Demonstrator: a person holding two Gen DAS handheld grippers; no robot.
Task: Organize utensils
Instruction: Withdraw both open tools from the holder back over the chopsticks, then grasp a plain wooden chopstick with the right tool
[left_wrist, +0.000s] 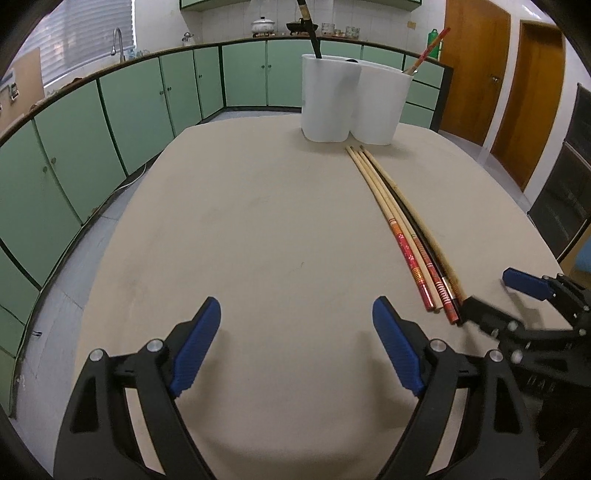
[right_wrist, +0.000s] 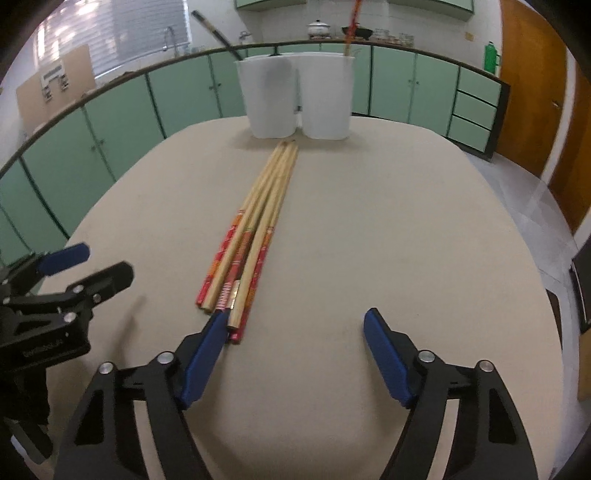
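**Ana:** While the right gripper (right_wrist: 295, 354) sits low over the table (right_wrist: 406, 229), its jaws are spread wide with nothing between them. Its left finger pad (right_wrist: 207, 354) is right at the near ends of the chopsticks (right_wrist: 255, 229), maybe touching them; I can't tell for sure.

**Ben:** So it looks set to take one from the butt end?

**Ana:** That's my guess. The bundle runs lengthwise away from the gripper, tips pointing at the two white holders (right_wrist: 299, 96) at the far edge, so a grasp at the near end would leave the stick already aimed at them.

**Ben:** And the left gripper (left_wrist: 295, 347)?

**Ana:** Also wide apart and holding nothing, hovering over bare table beside the bundle. From its camera the chopsticks (left_wrist: 399, 225) lie to its right, with the right gripper (left_wrist: 495, 302) at their near ends. It seems parked clear so it doesn't crowd the pick.

**Ben:** Anything in the holders (left_wrist: 351, 99) already?

**Ana:** One dark stick (left_wrist: 310, 33) leans out of the left compartment, and a red-patterned one (left_wrist: 428, 50) out of the right. I'd judge they're sorting by kind: the pile mixes plain wooden, red-patterned and at least one dark stick, packed side by side, so singling one out will be the fiddly part.
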